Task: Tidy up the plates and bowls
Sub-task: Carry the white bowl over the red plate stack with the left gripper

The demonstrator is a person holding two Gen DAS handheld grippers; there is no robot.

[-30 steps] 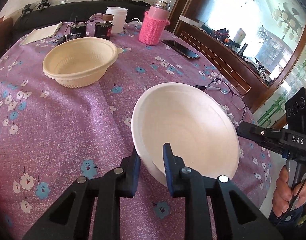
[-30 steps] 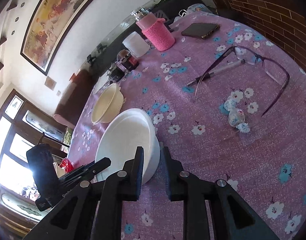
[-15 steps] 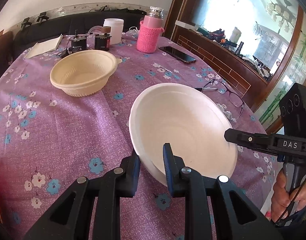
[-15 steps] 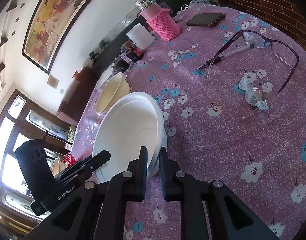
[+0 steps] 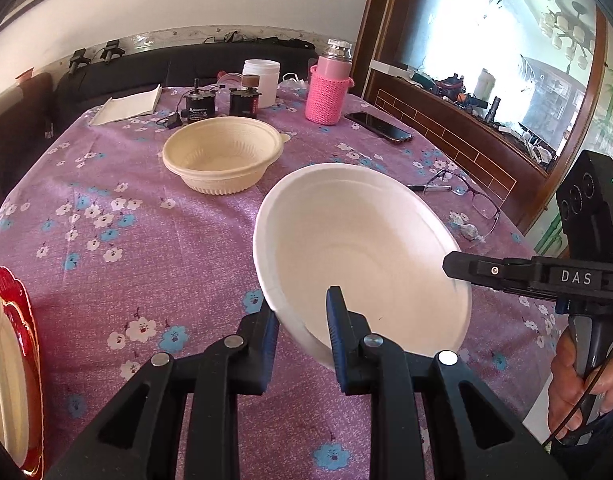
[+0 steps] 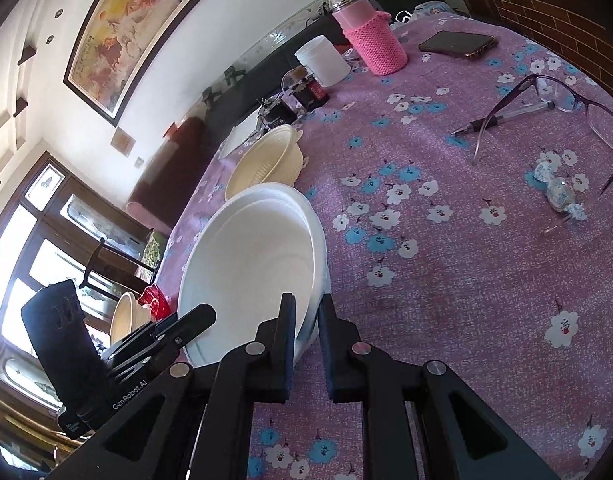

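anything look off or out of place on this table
Nothing spilled or broken. The white bowl is tilted, held off the cloth by both grippers on its rim. Odd among the dishes: eyeglasses, a pen and a phone lie loose on the tablecloth.

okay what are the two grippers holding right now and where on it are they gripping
Both hold the white bowl by its rim: the left hand-held gripper clamps the near edge, the right hand-held gripper clamps the opposite edge. The bowl is tilted above the tablecloth.

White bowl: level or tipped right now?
Tipped. The white bowl leans, its inside facing the left gripper, which pinches its near rim; it looks empty.
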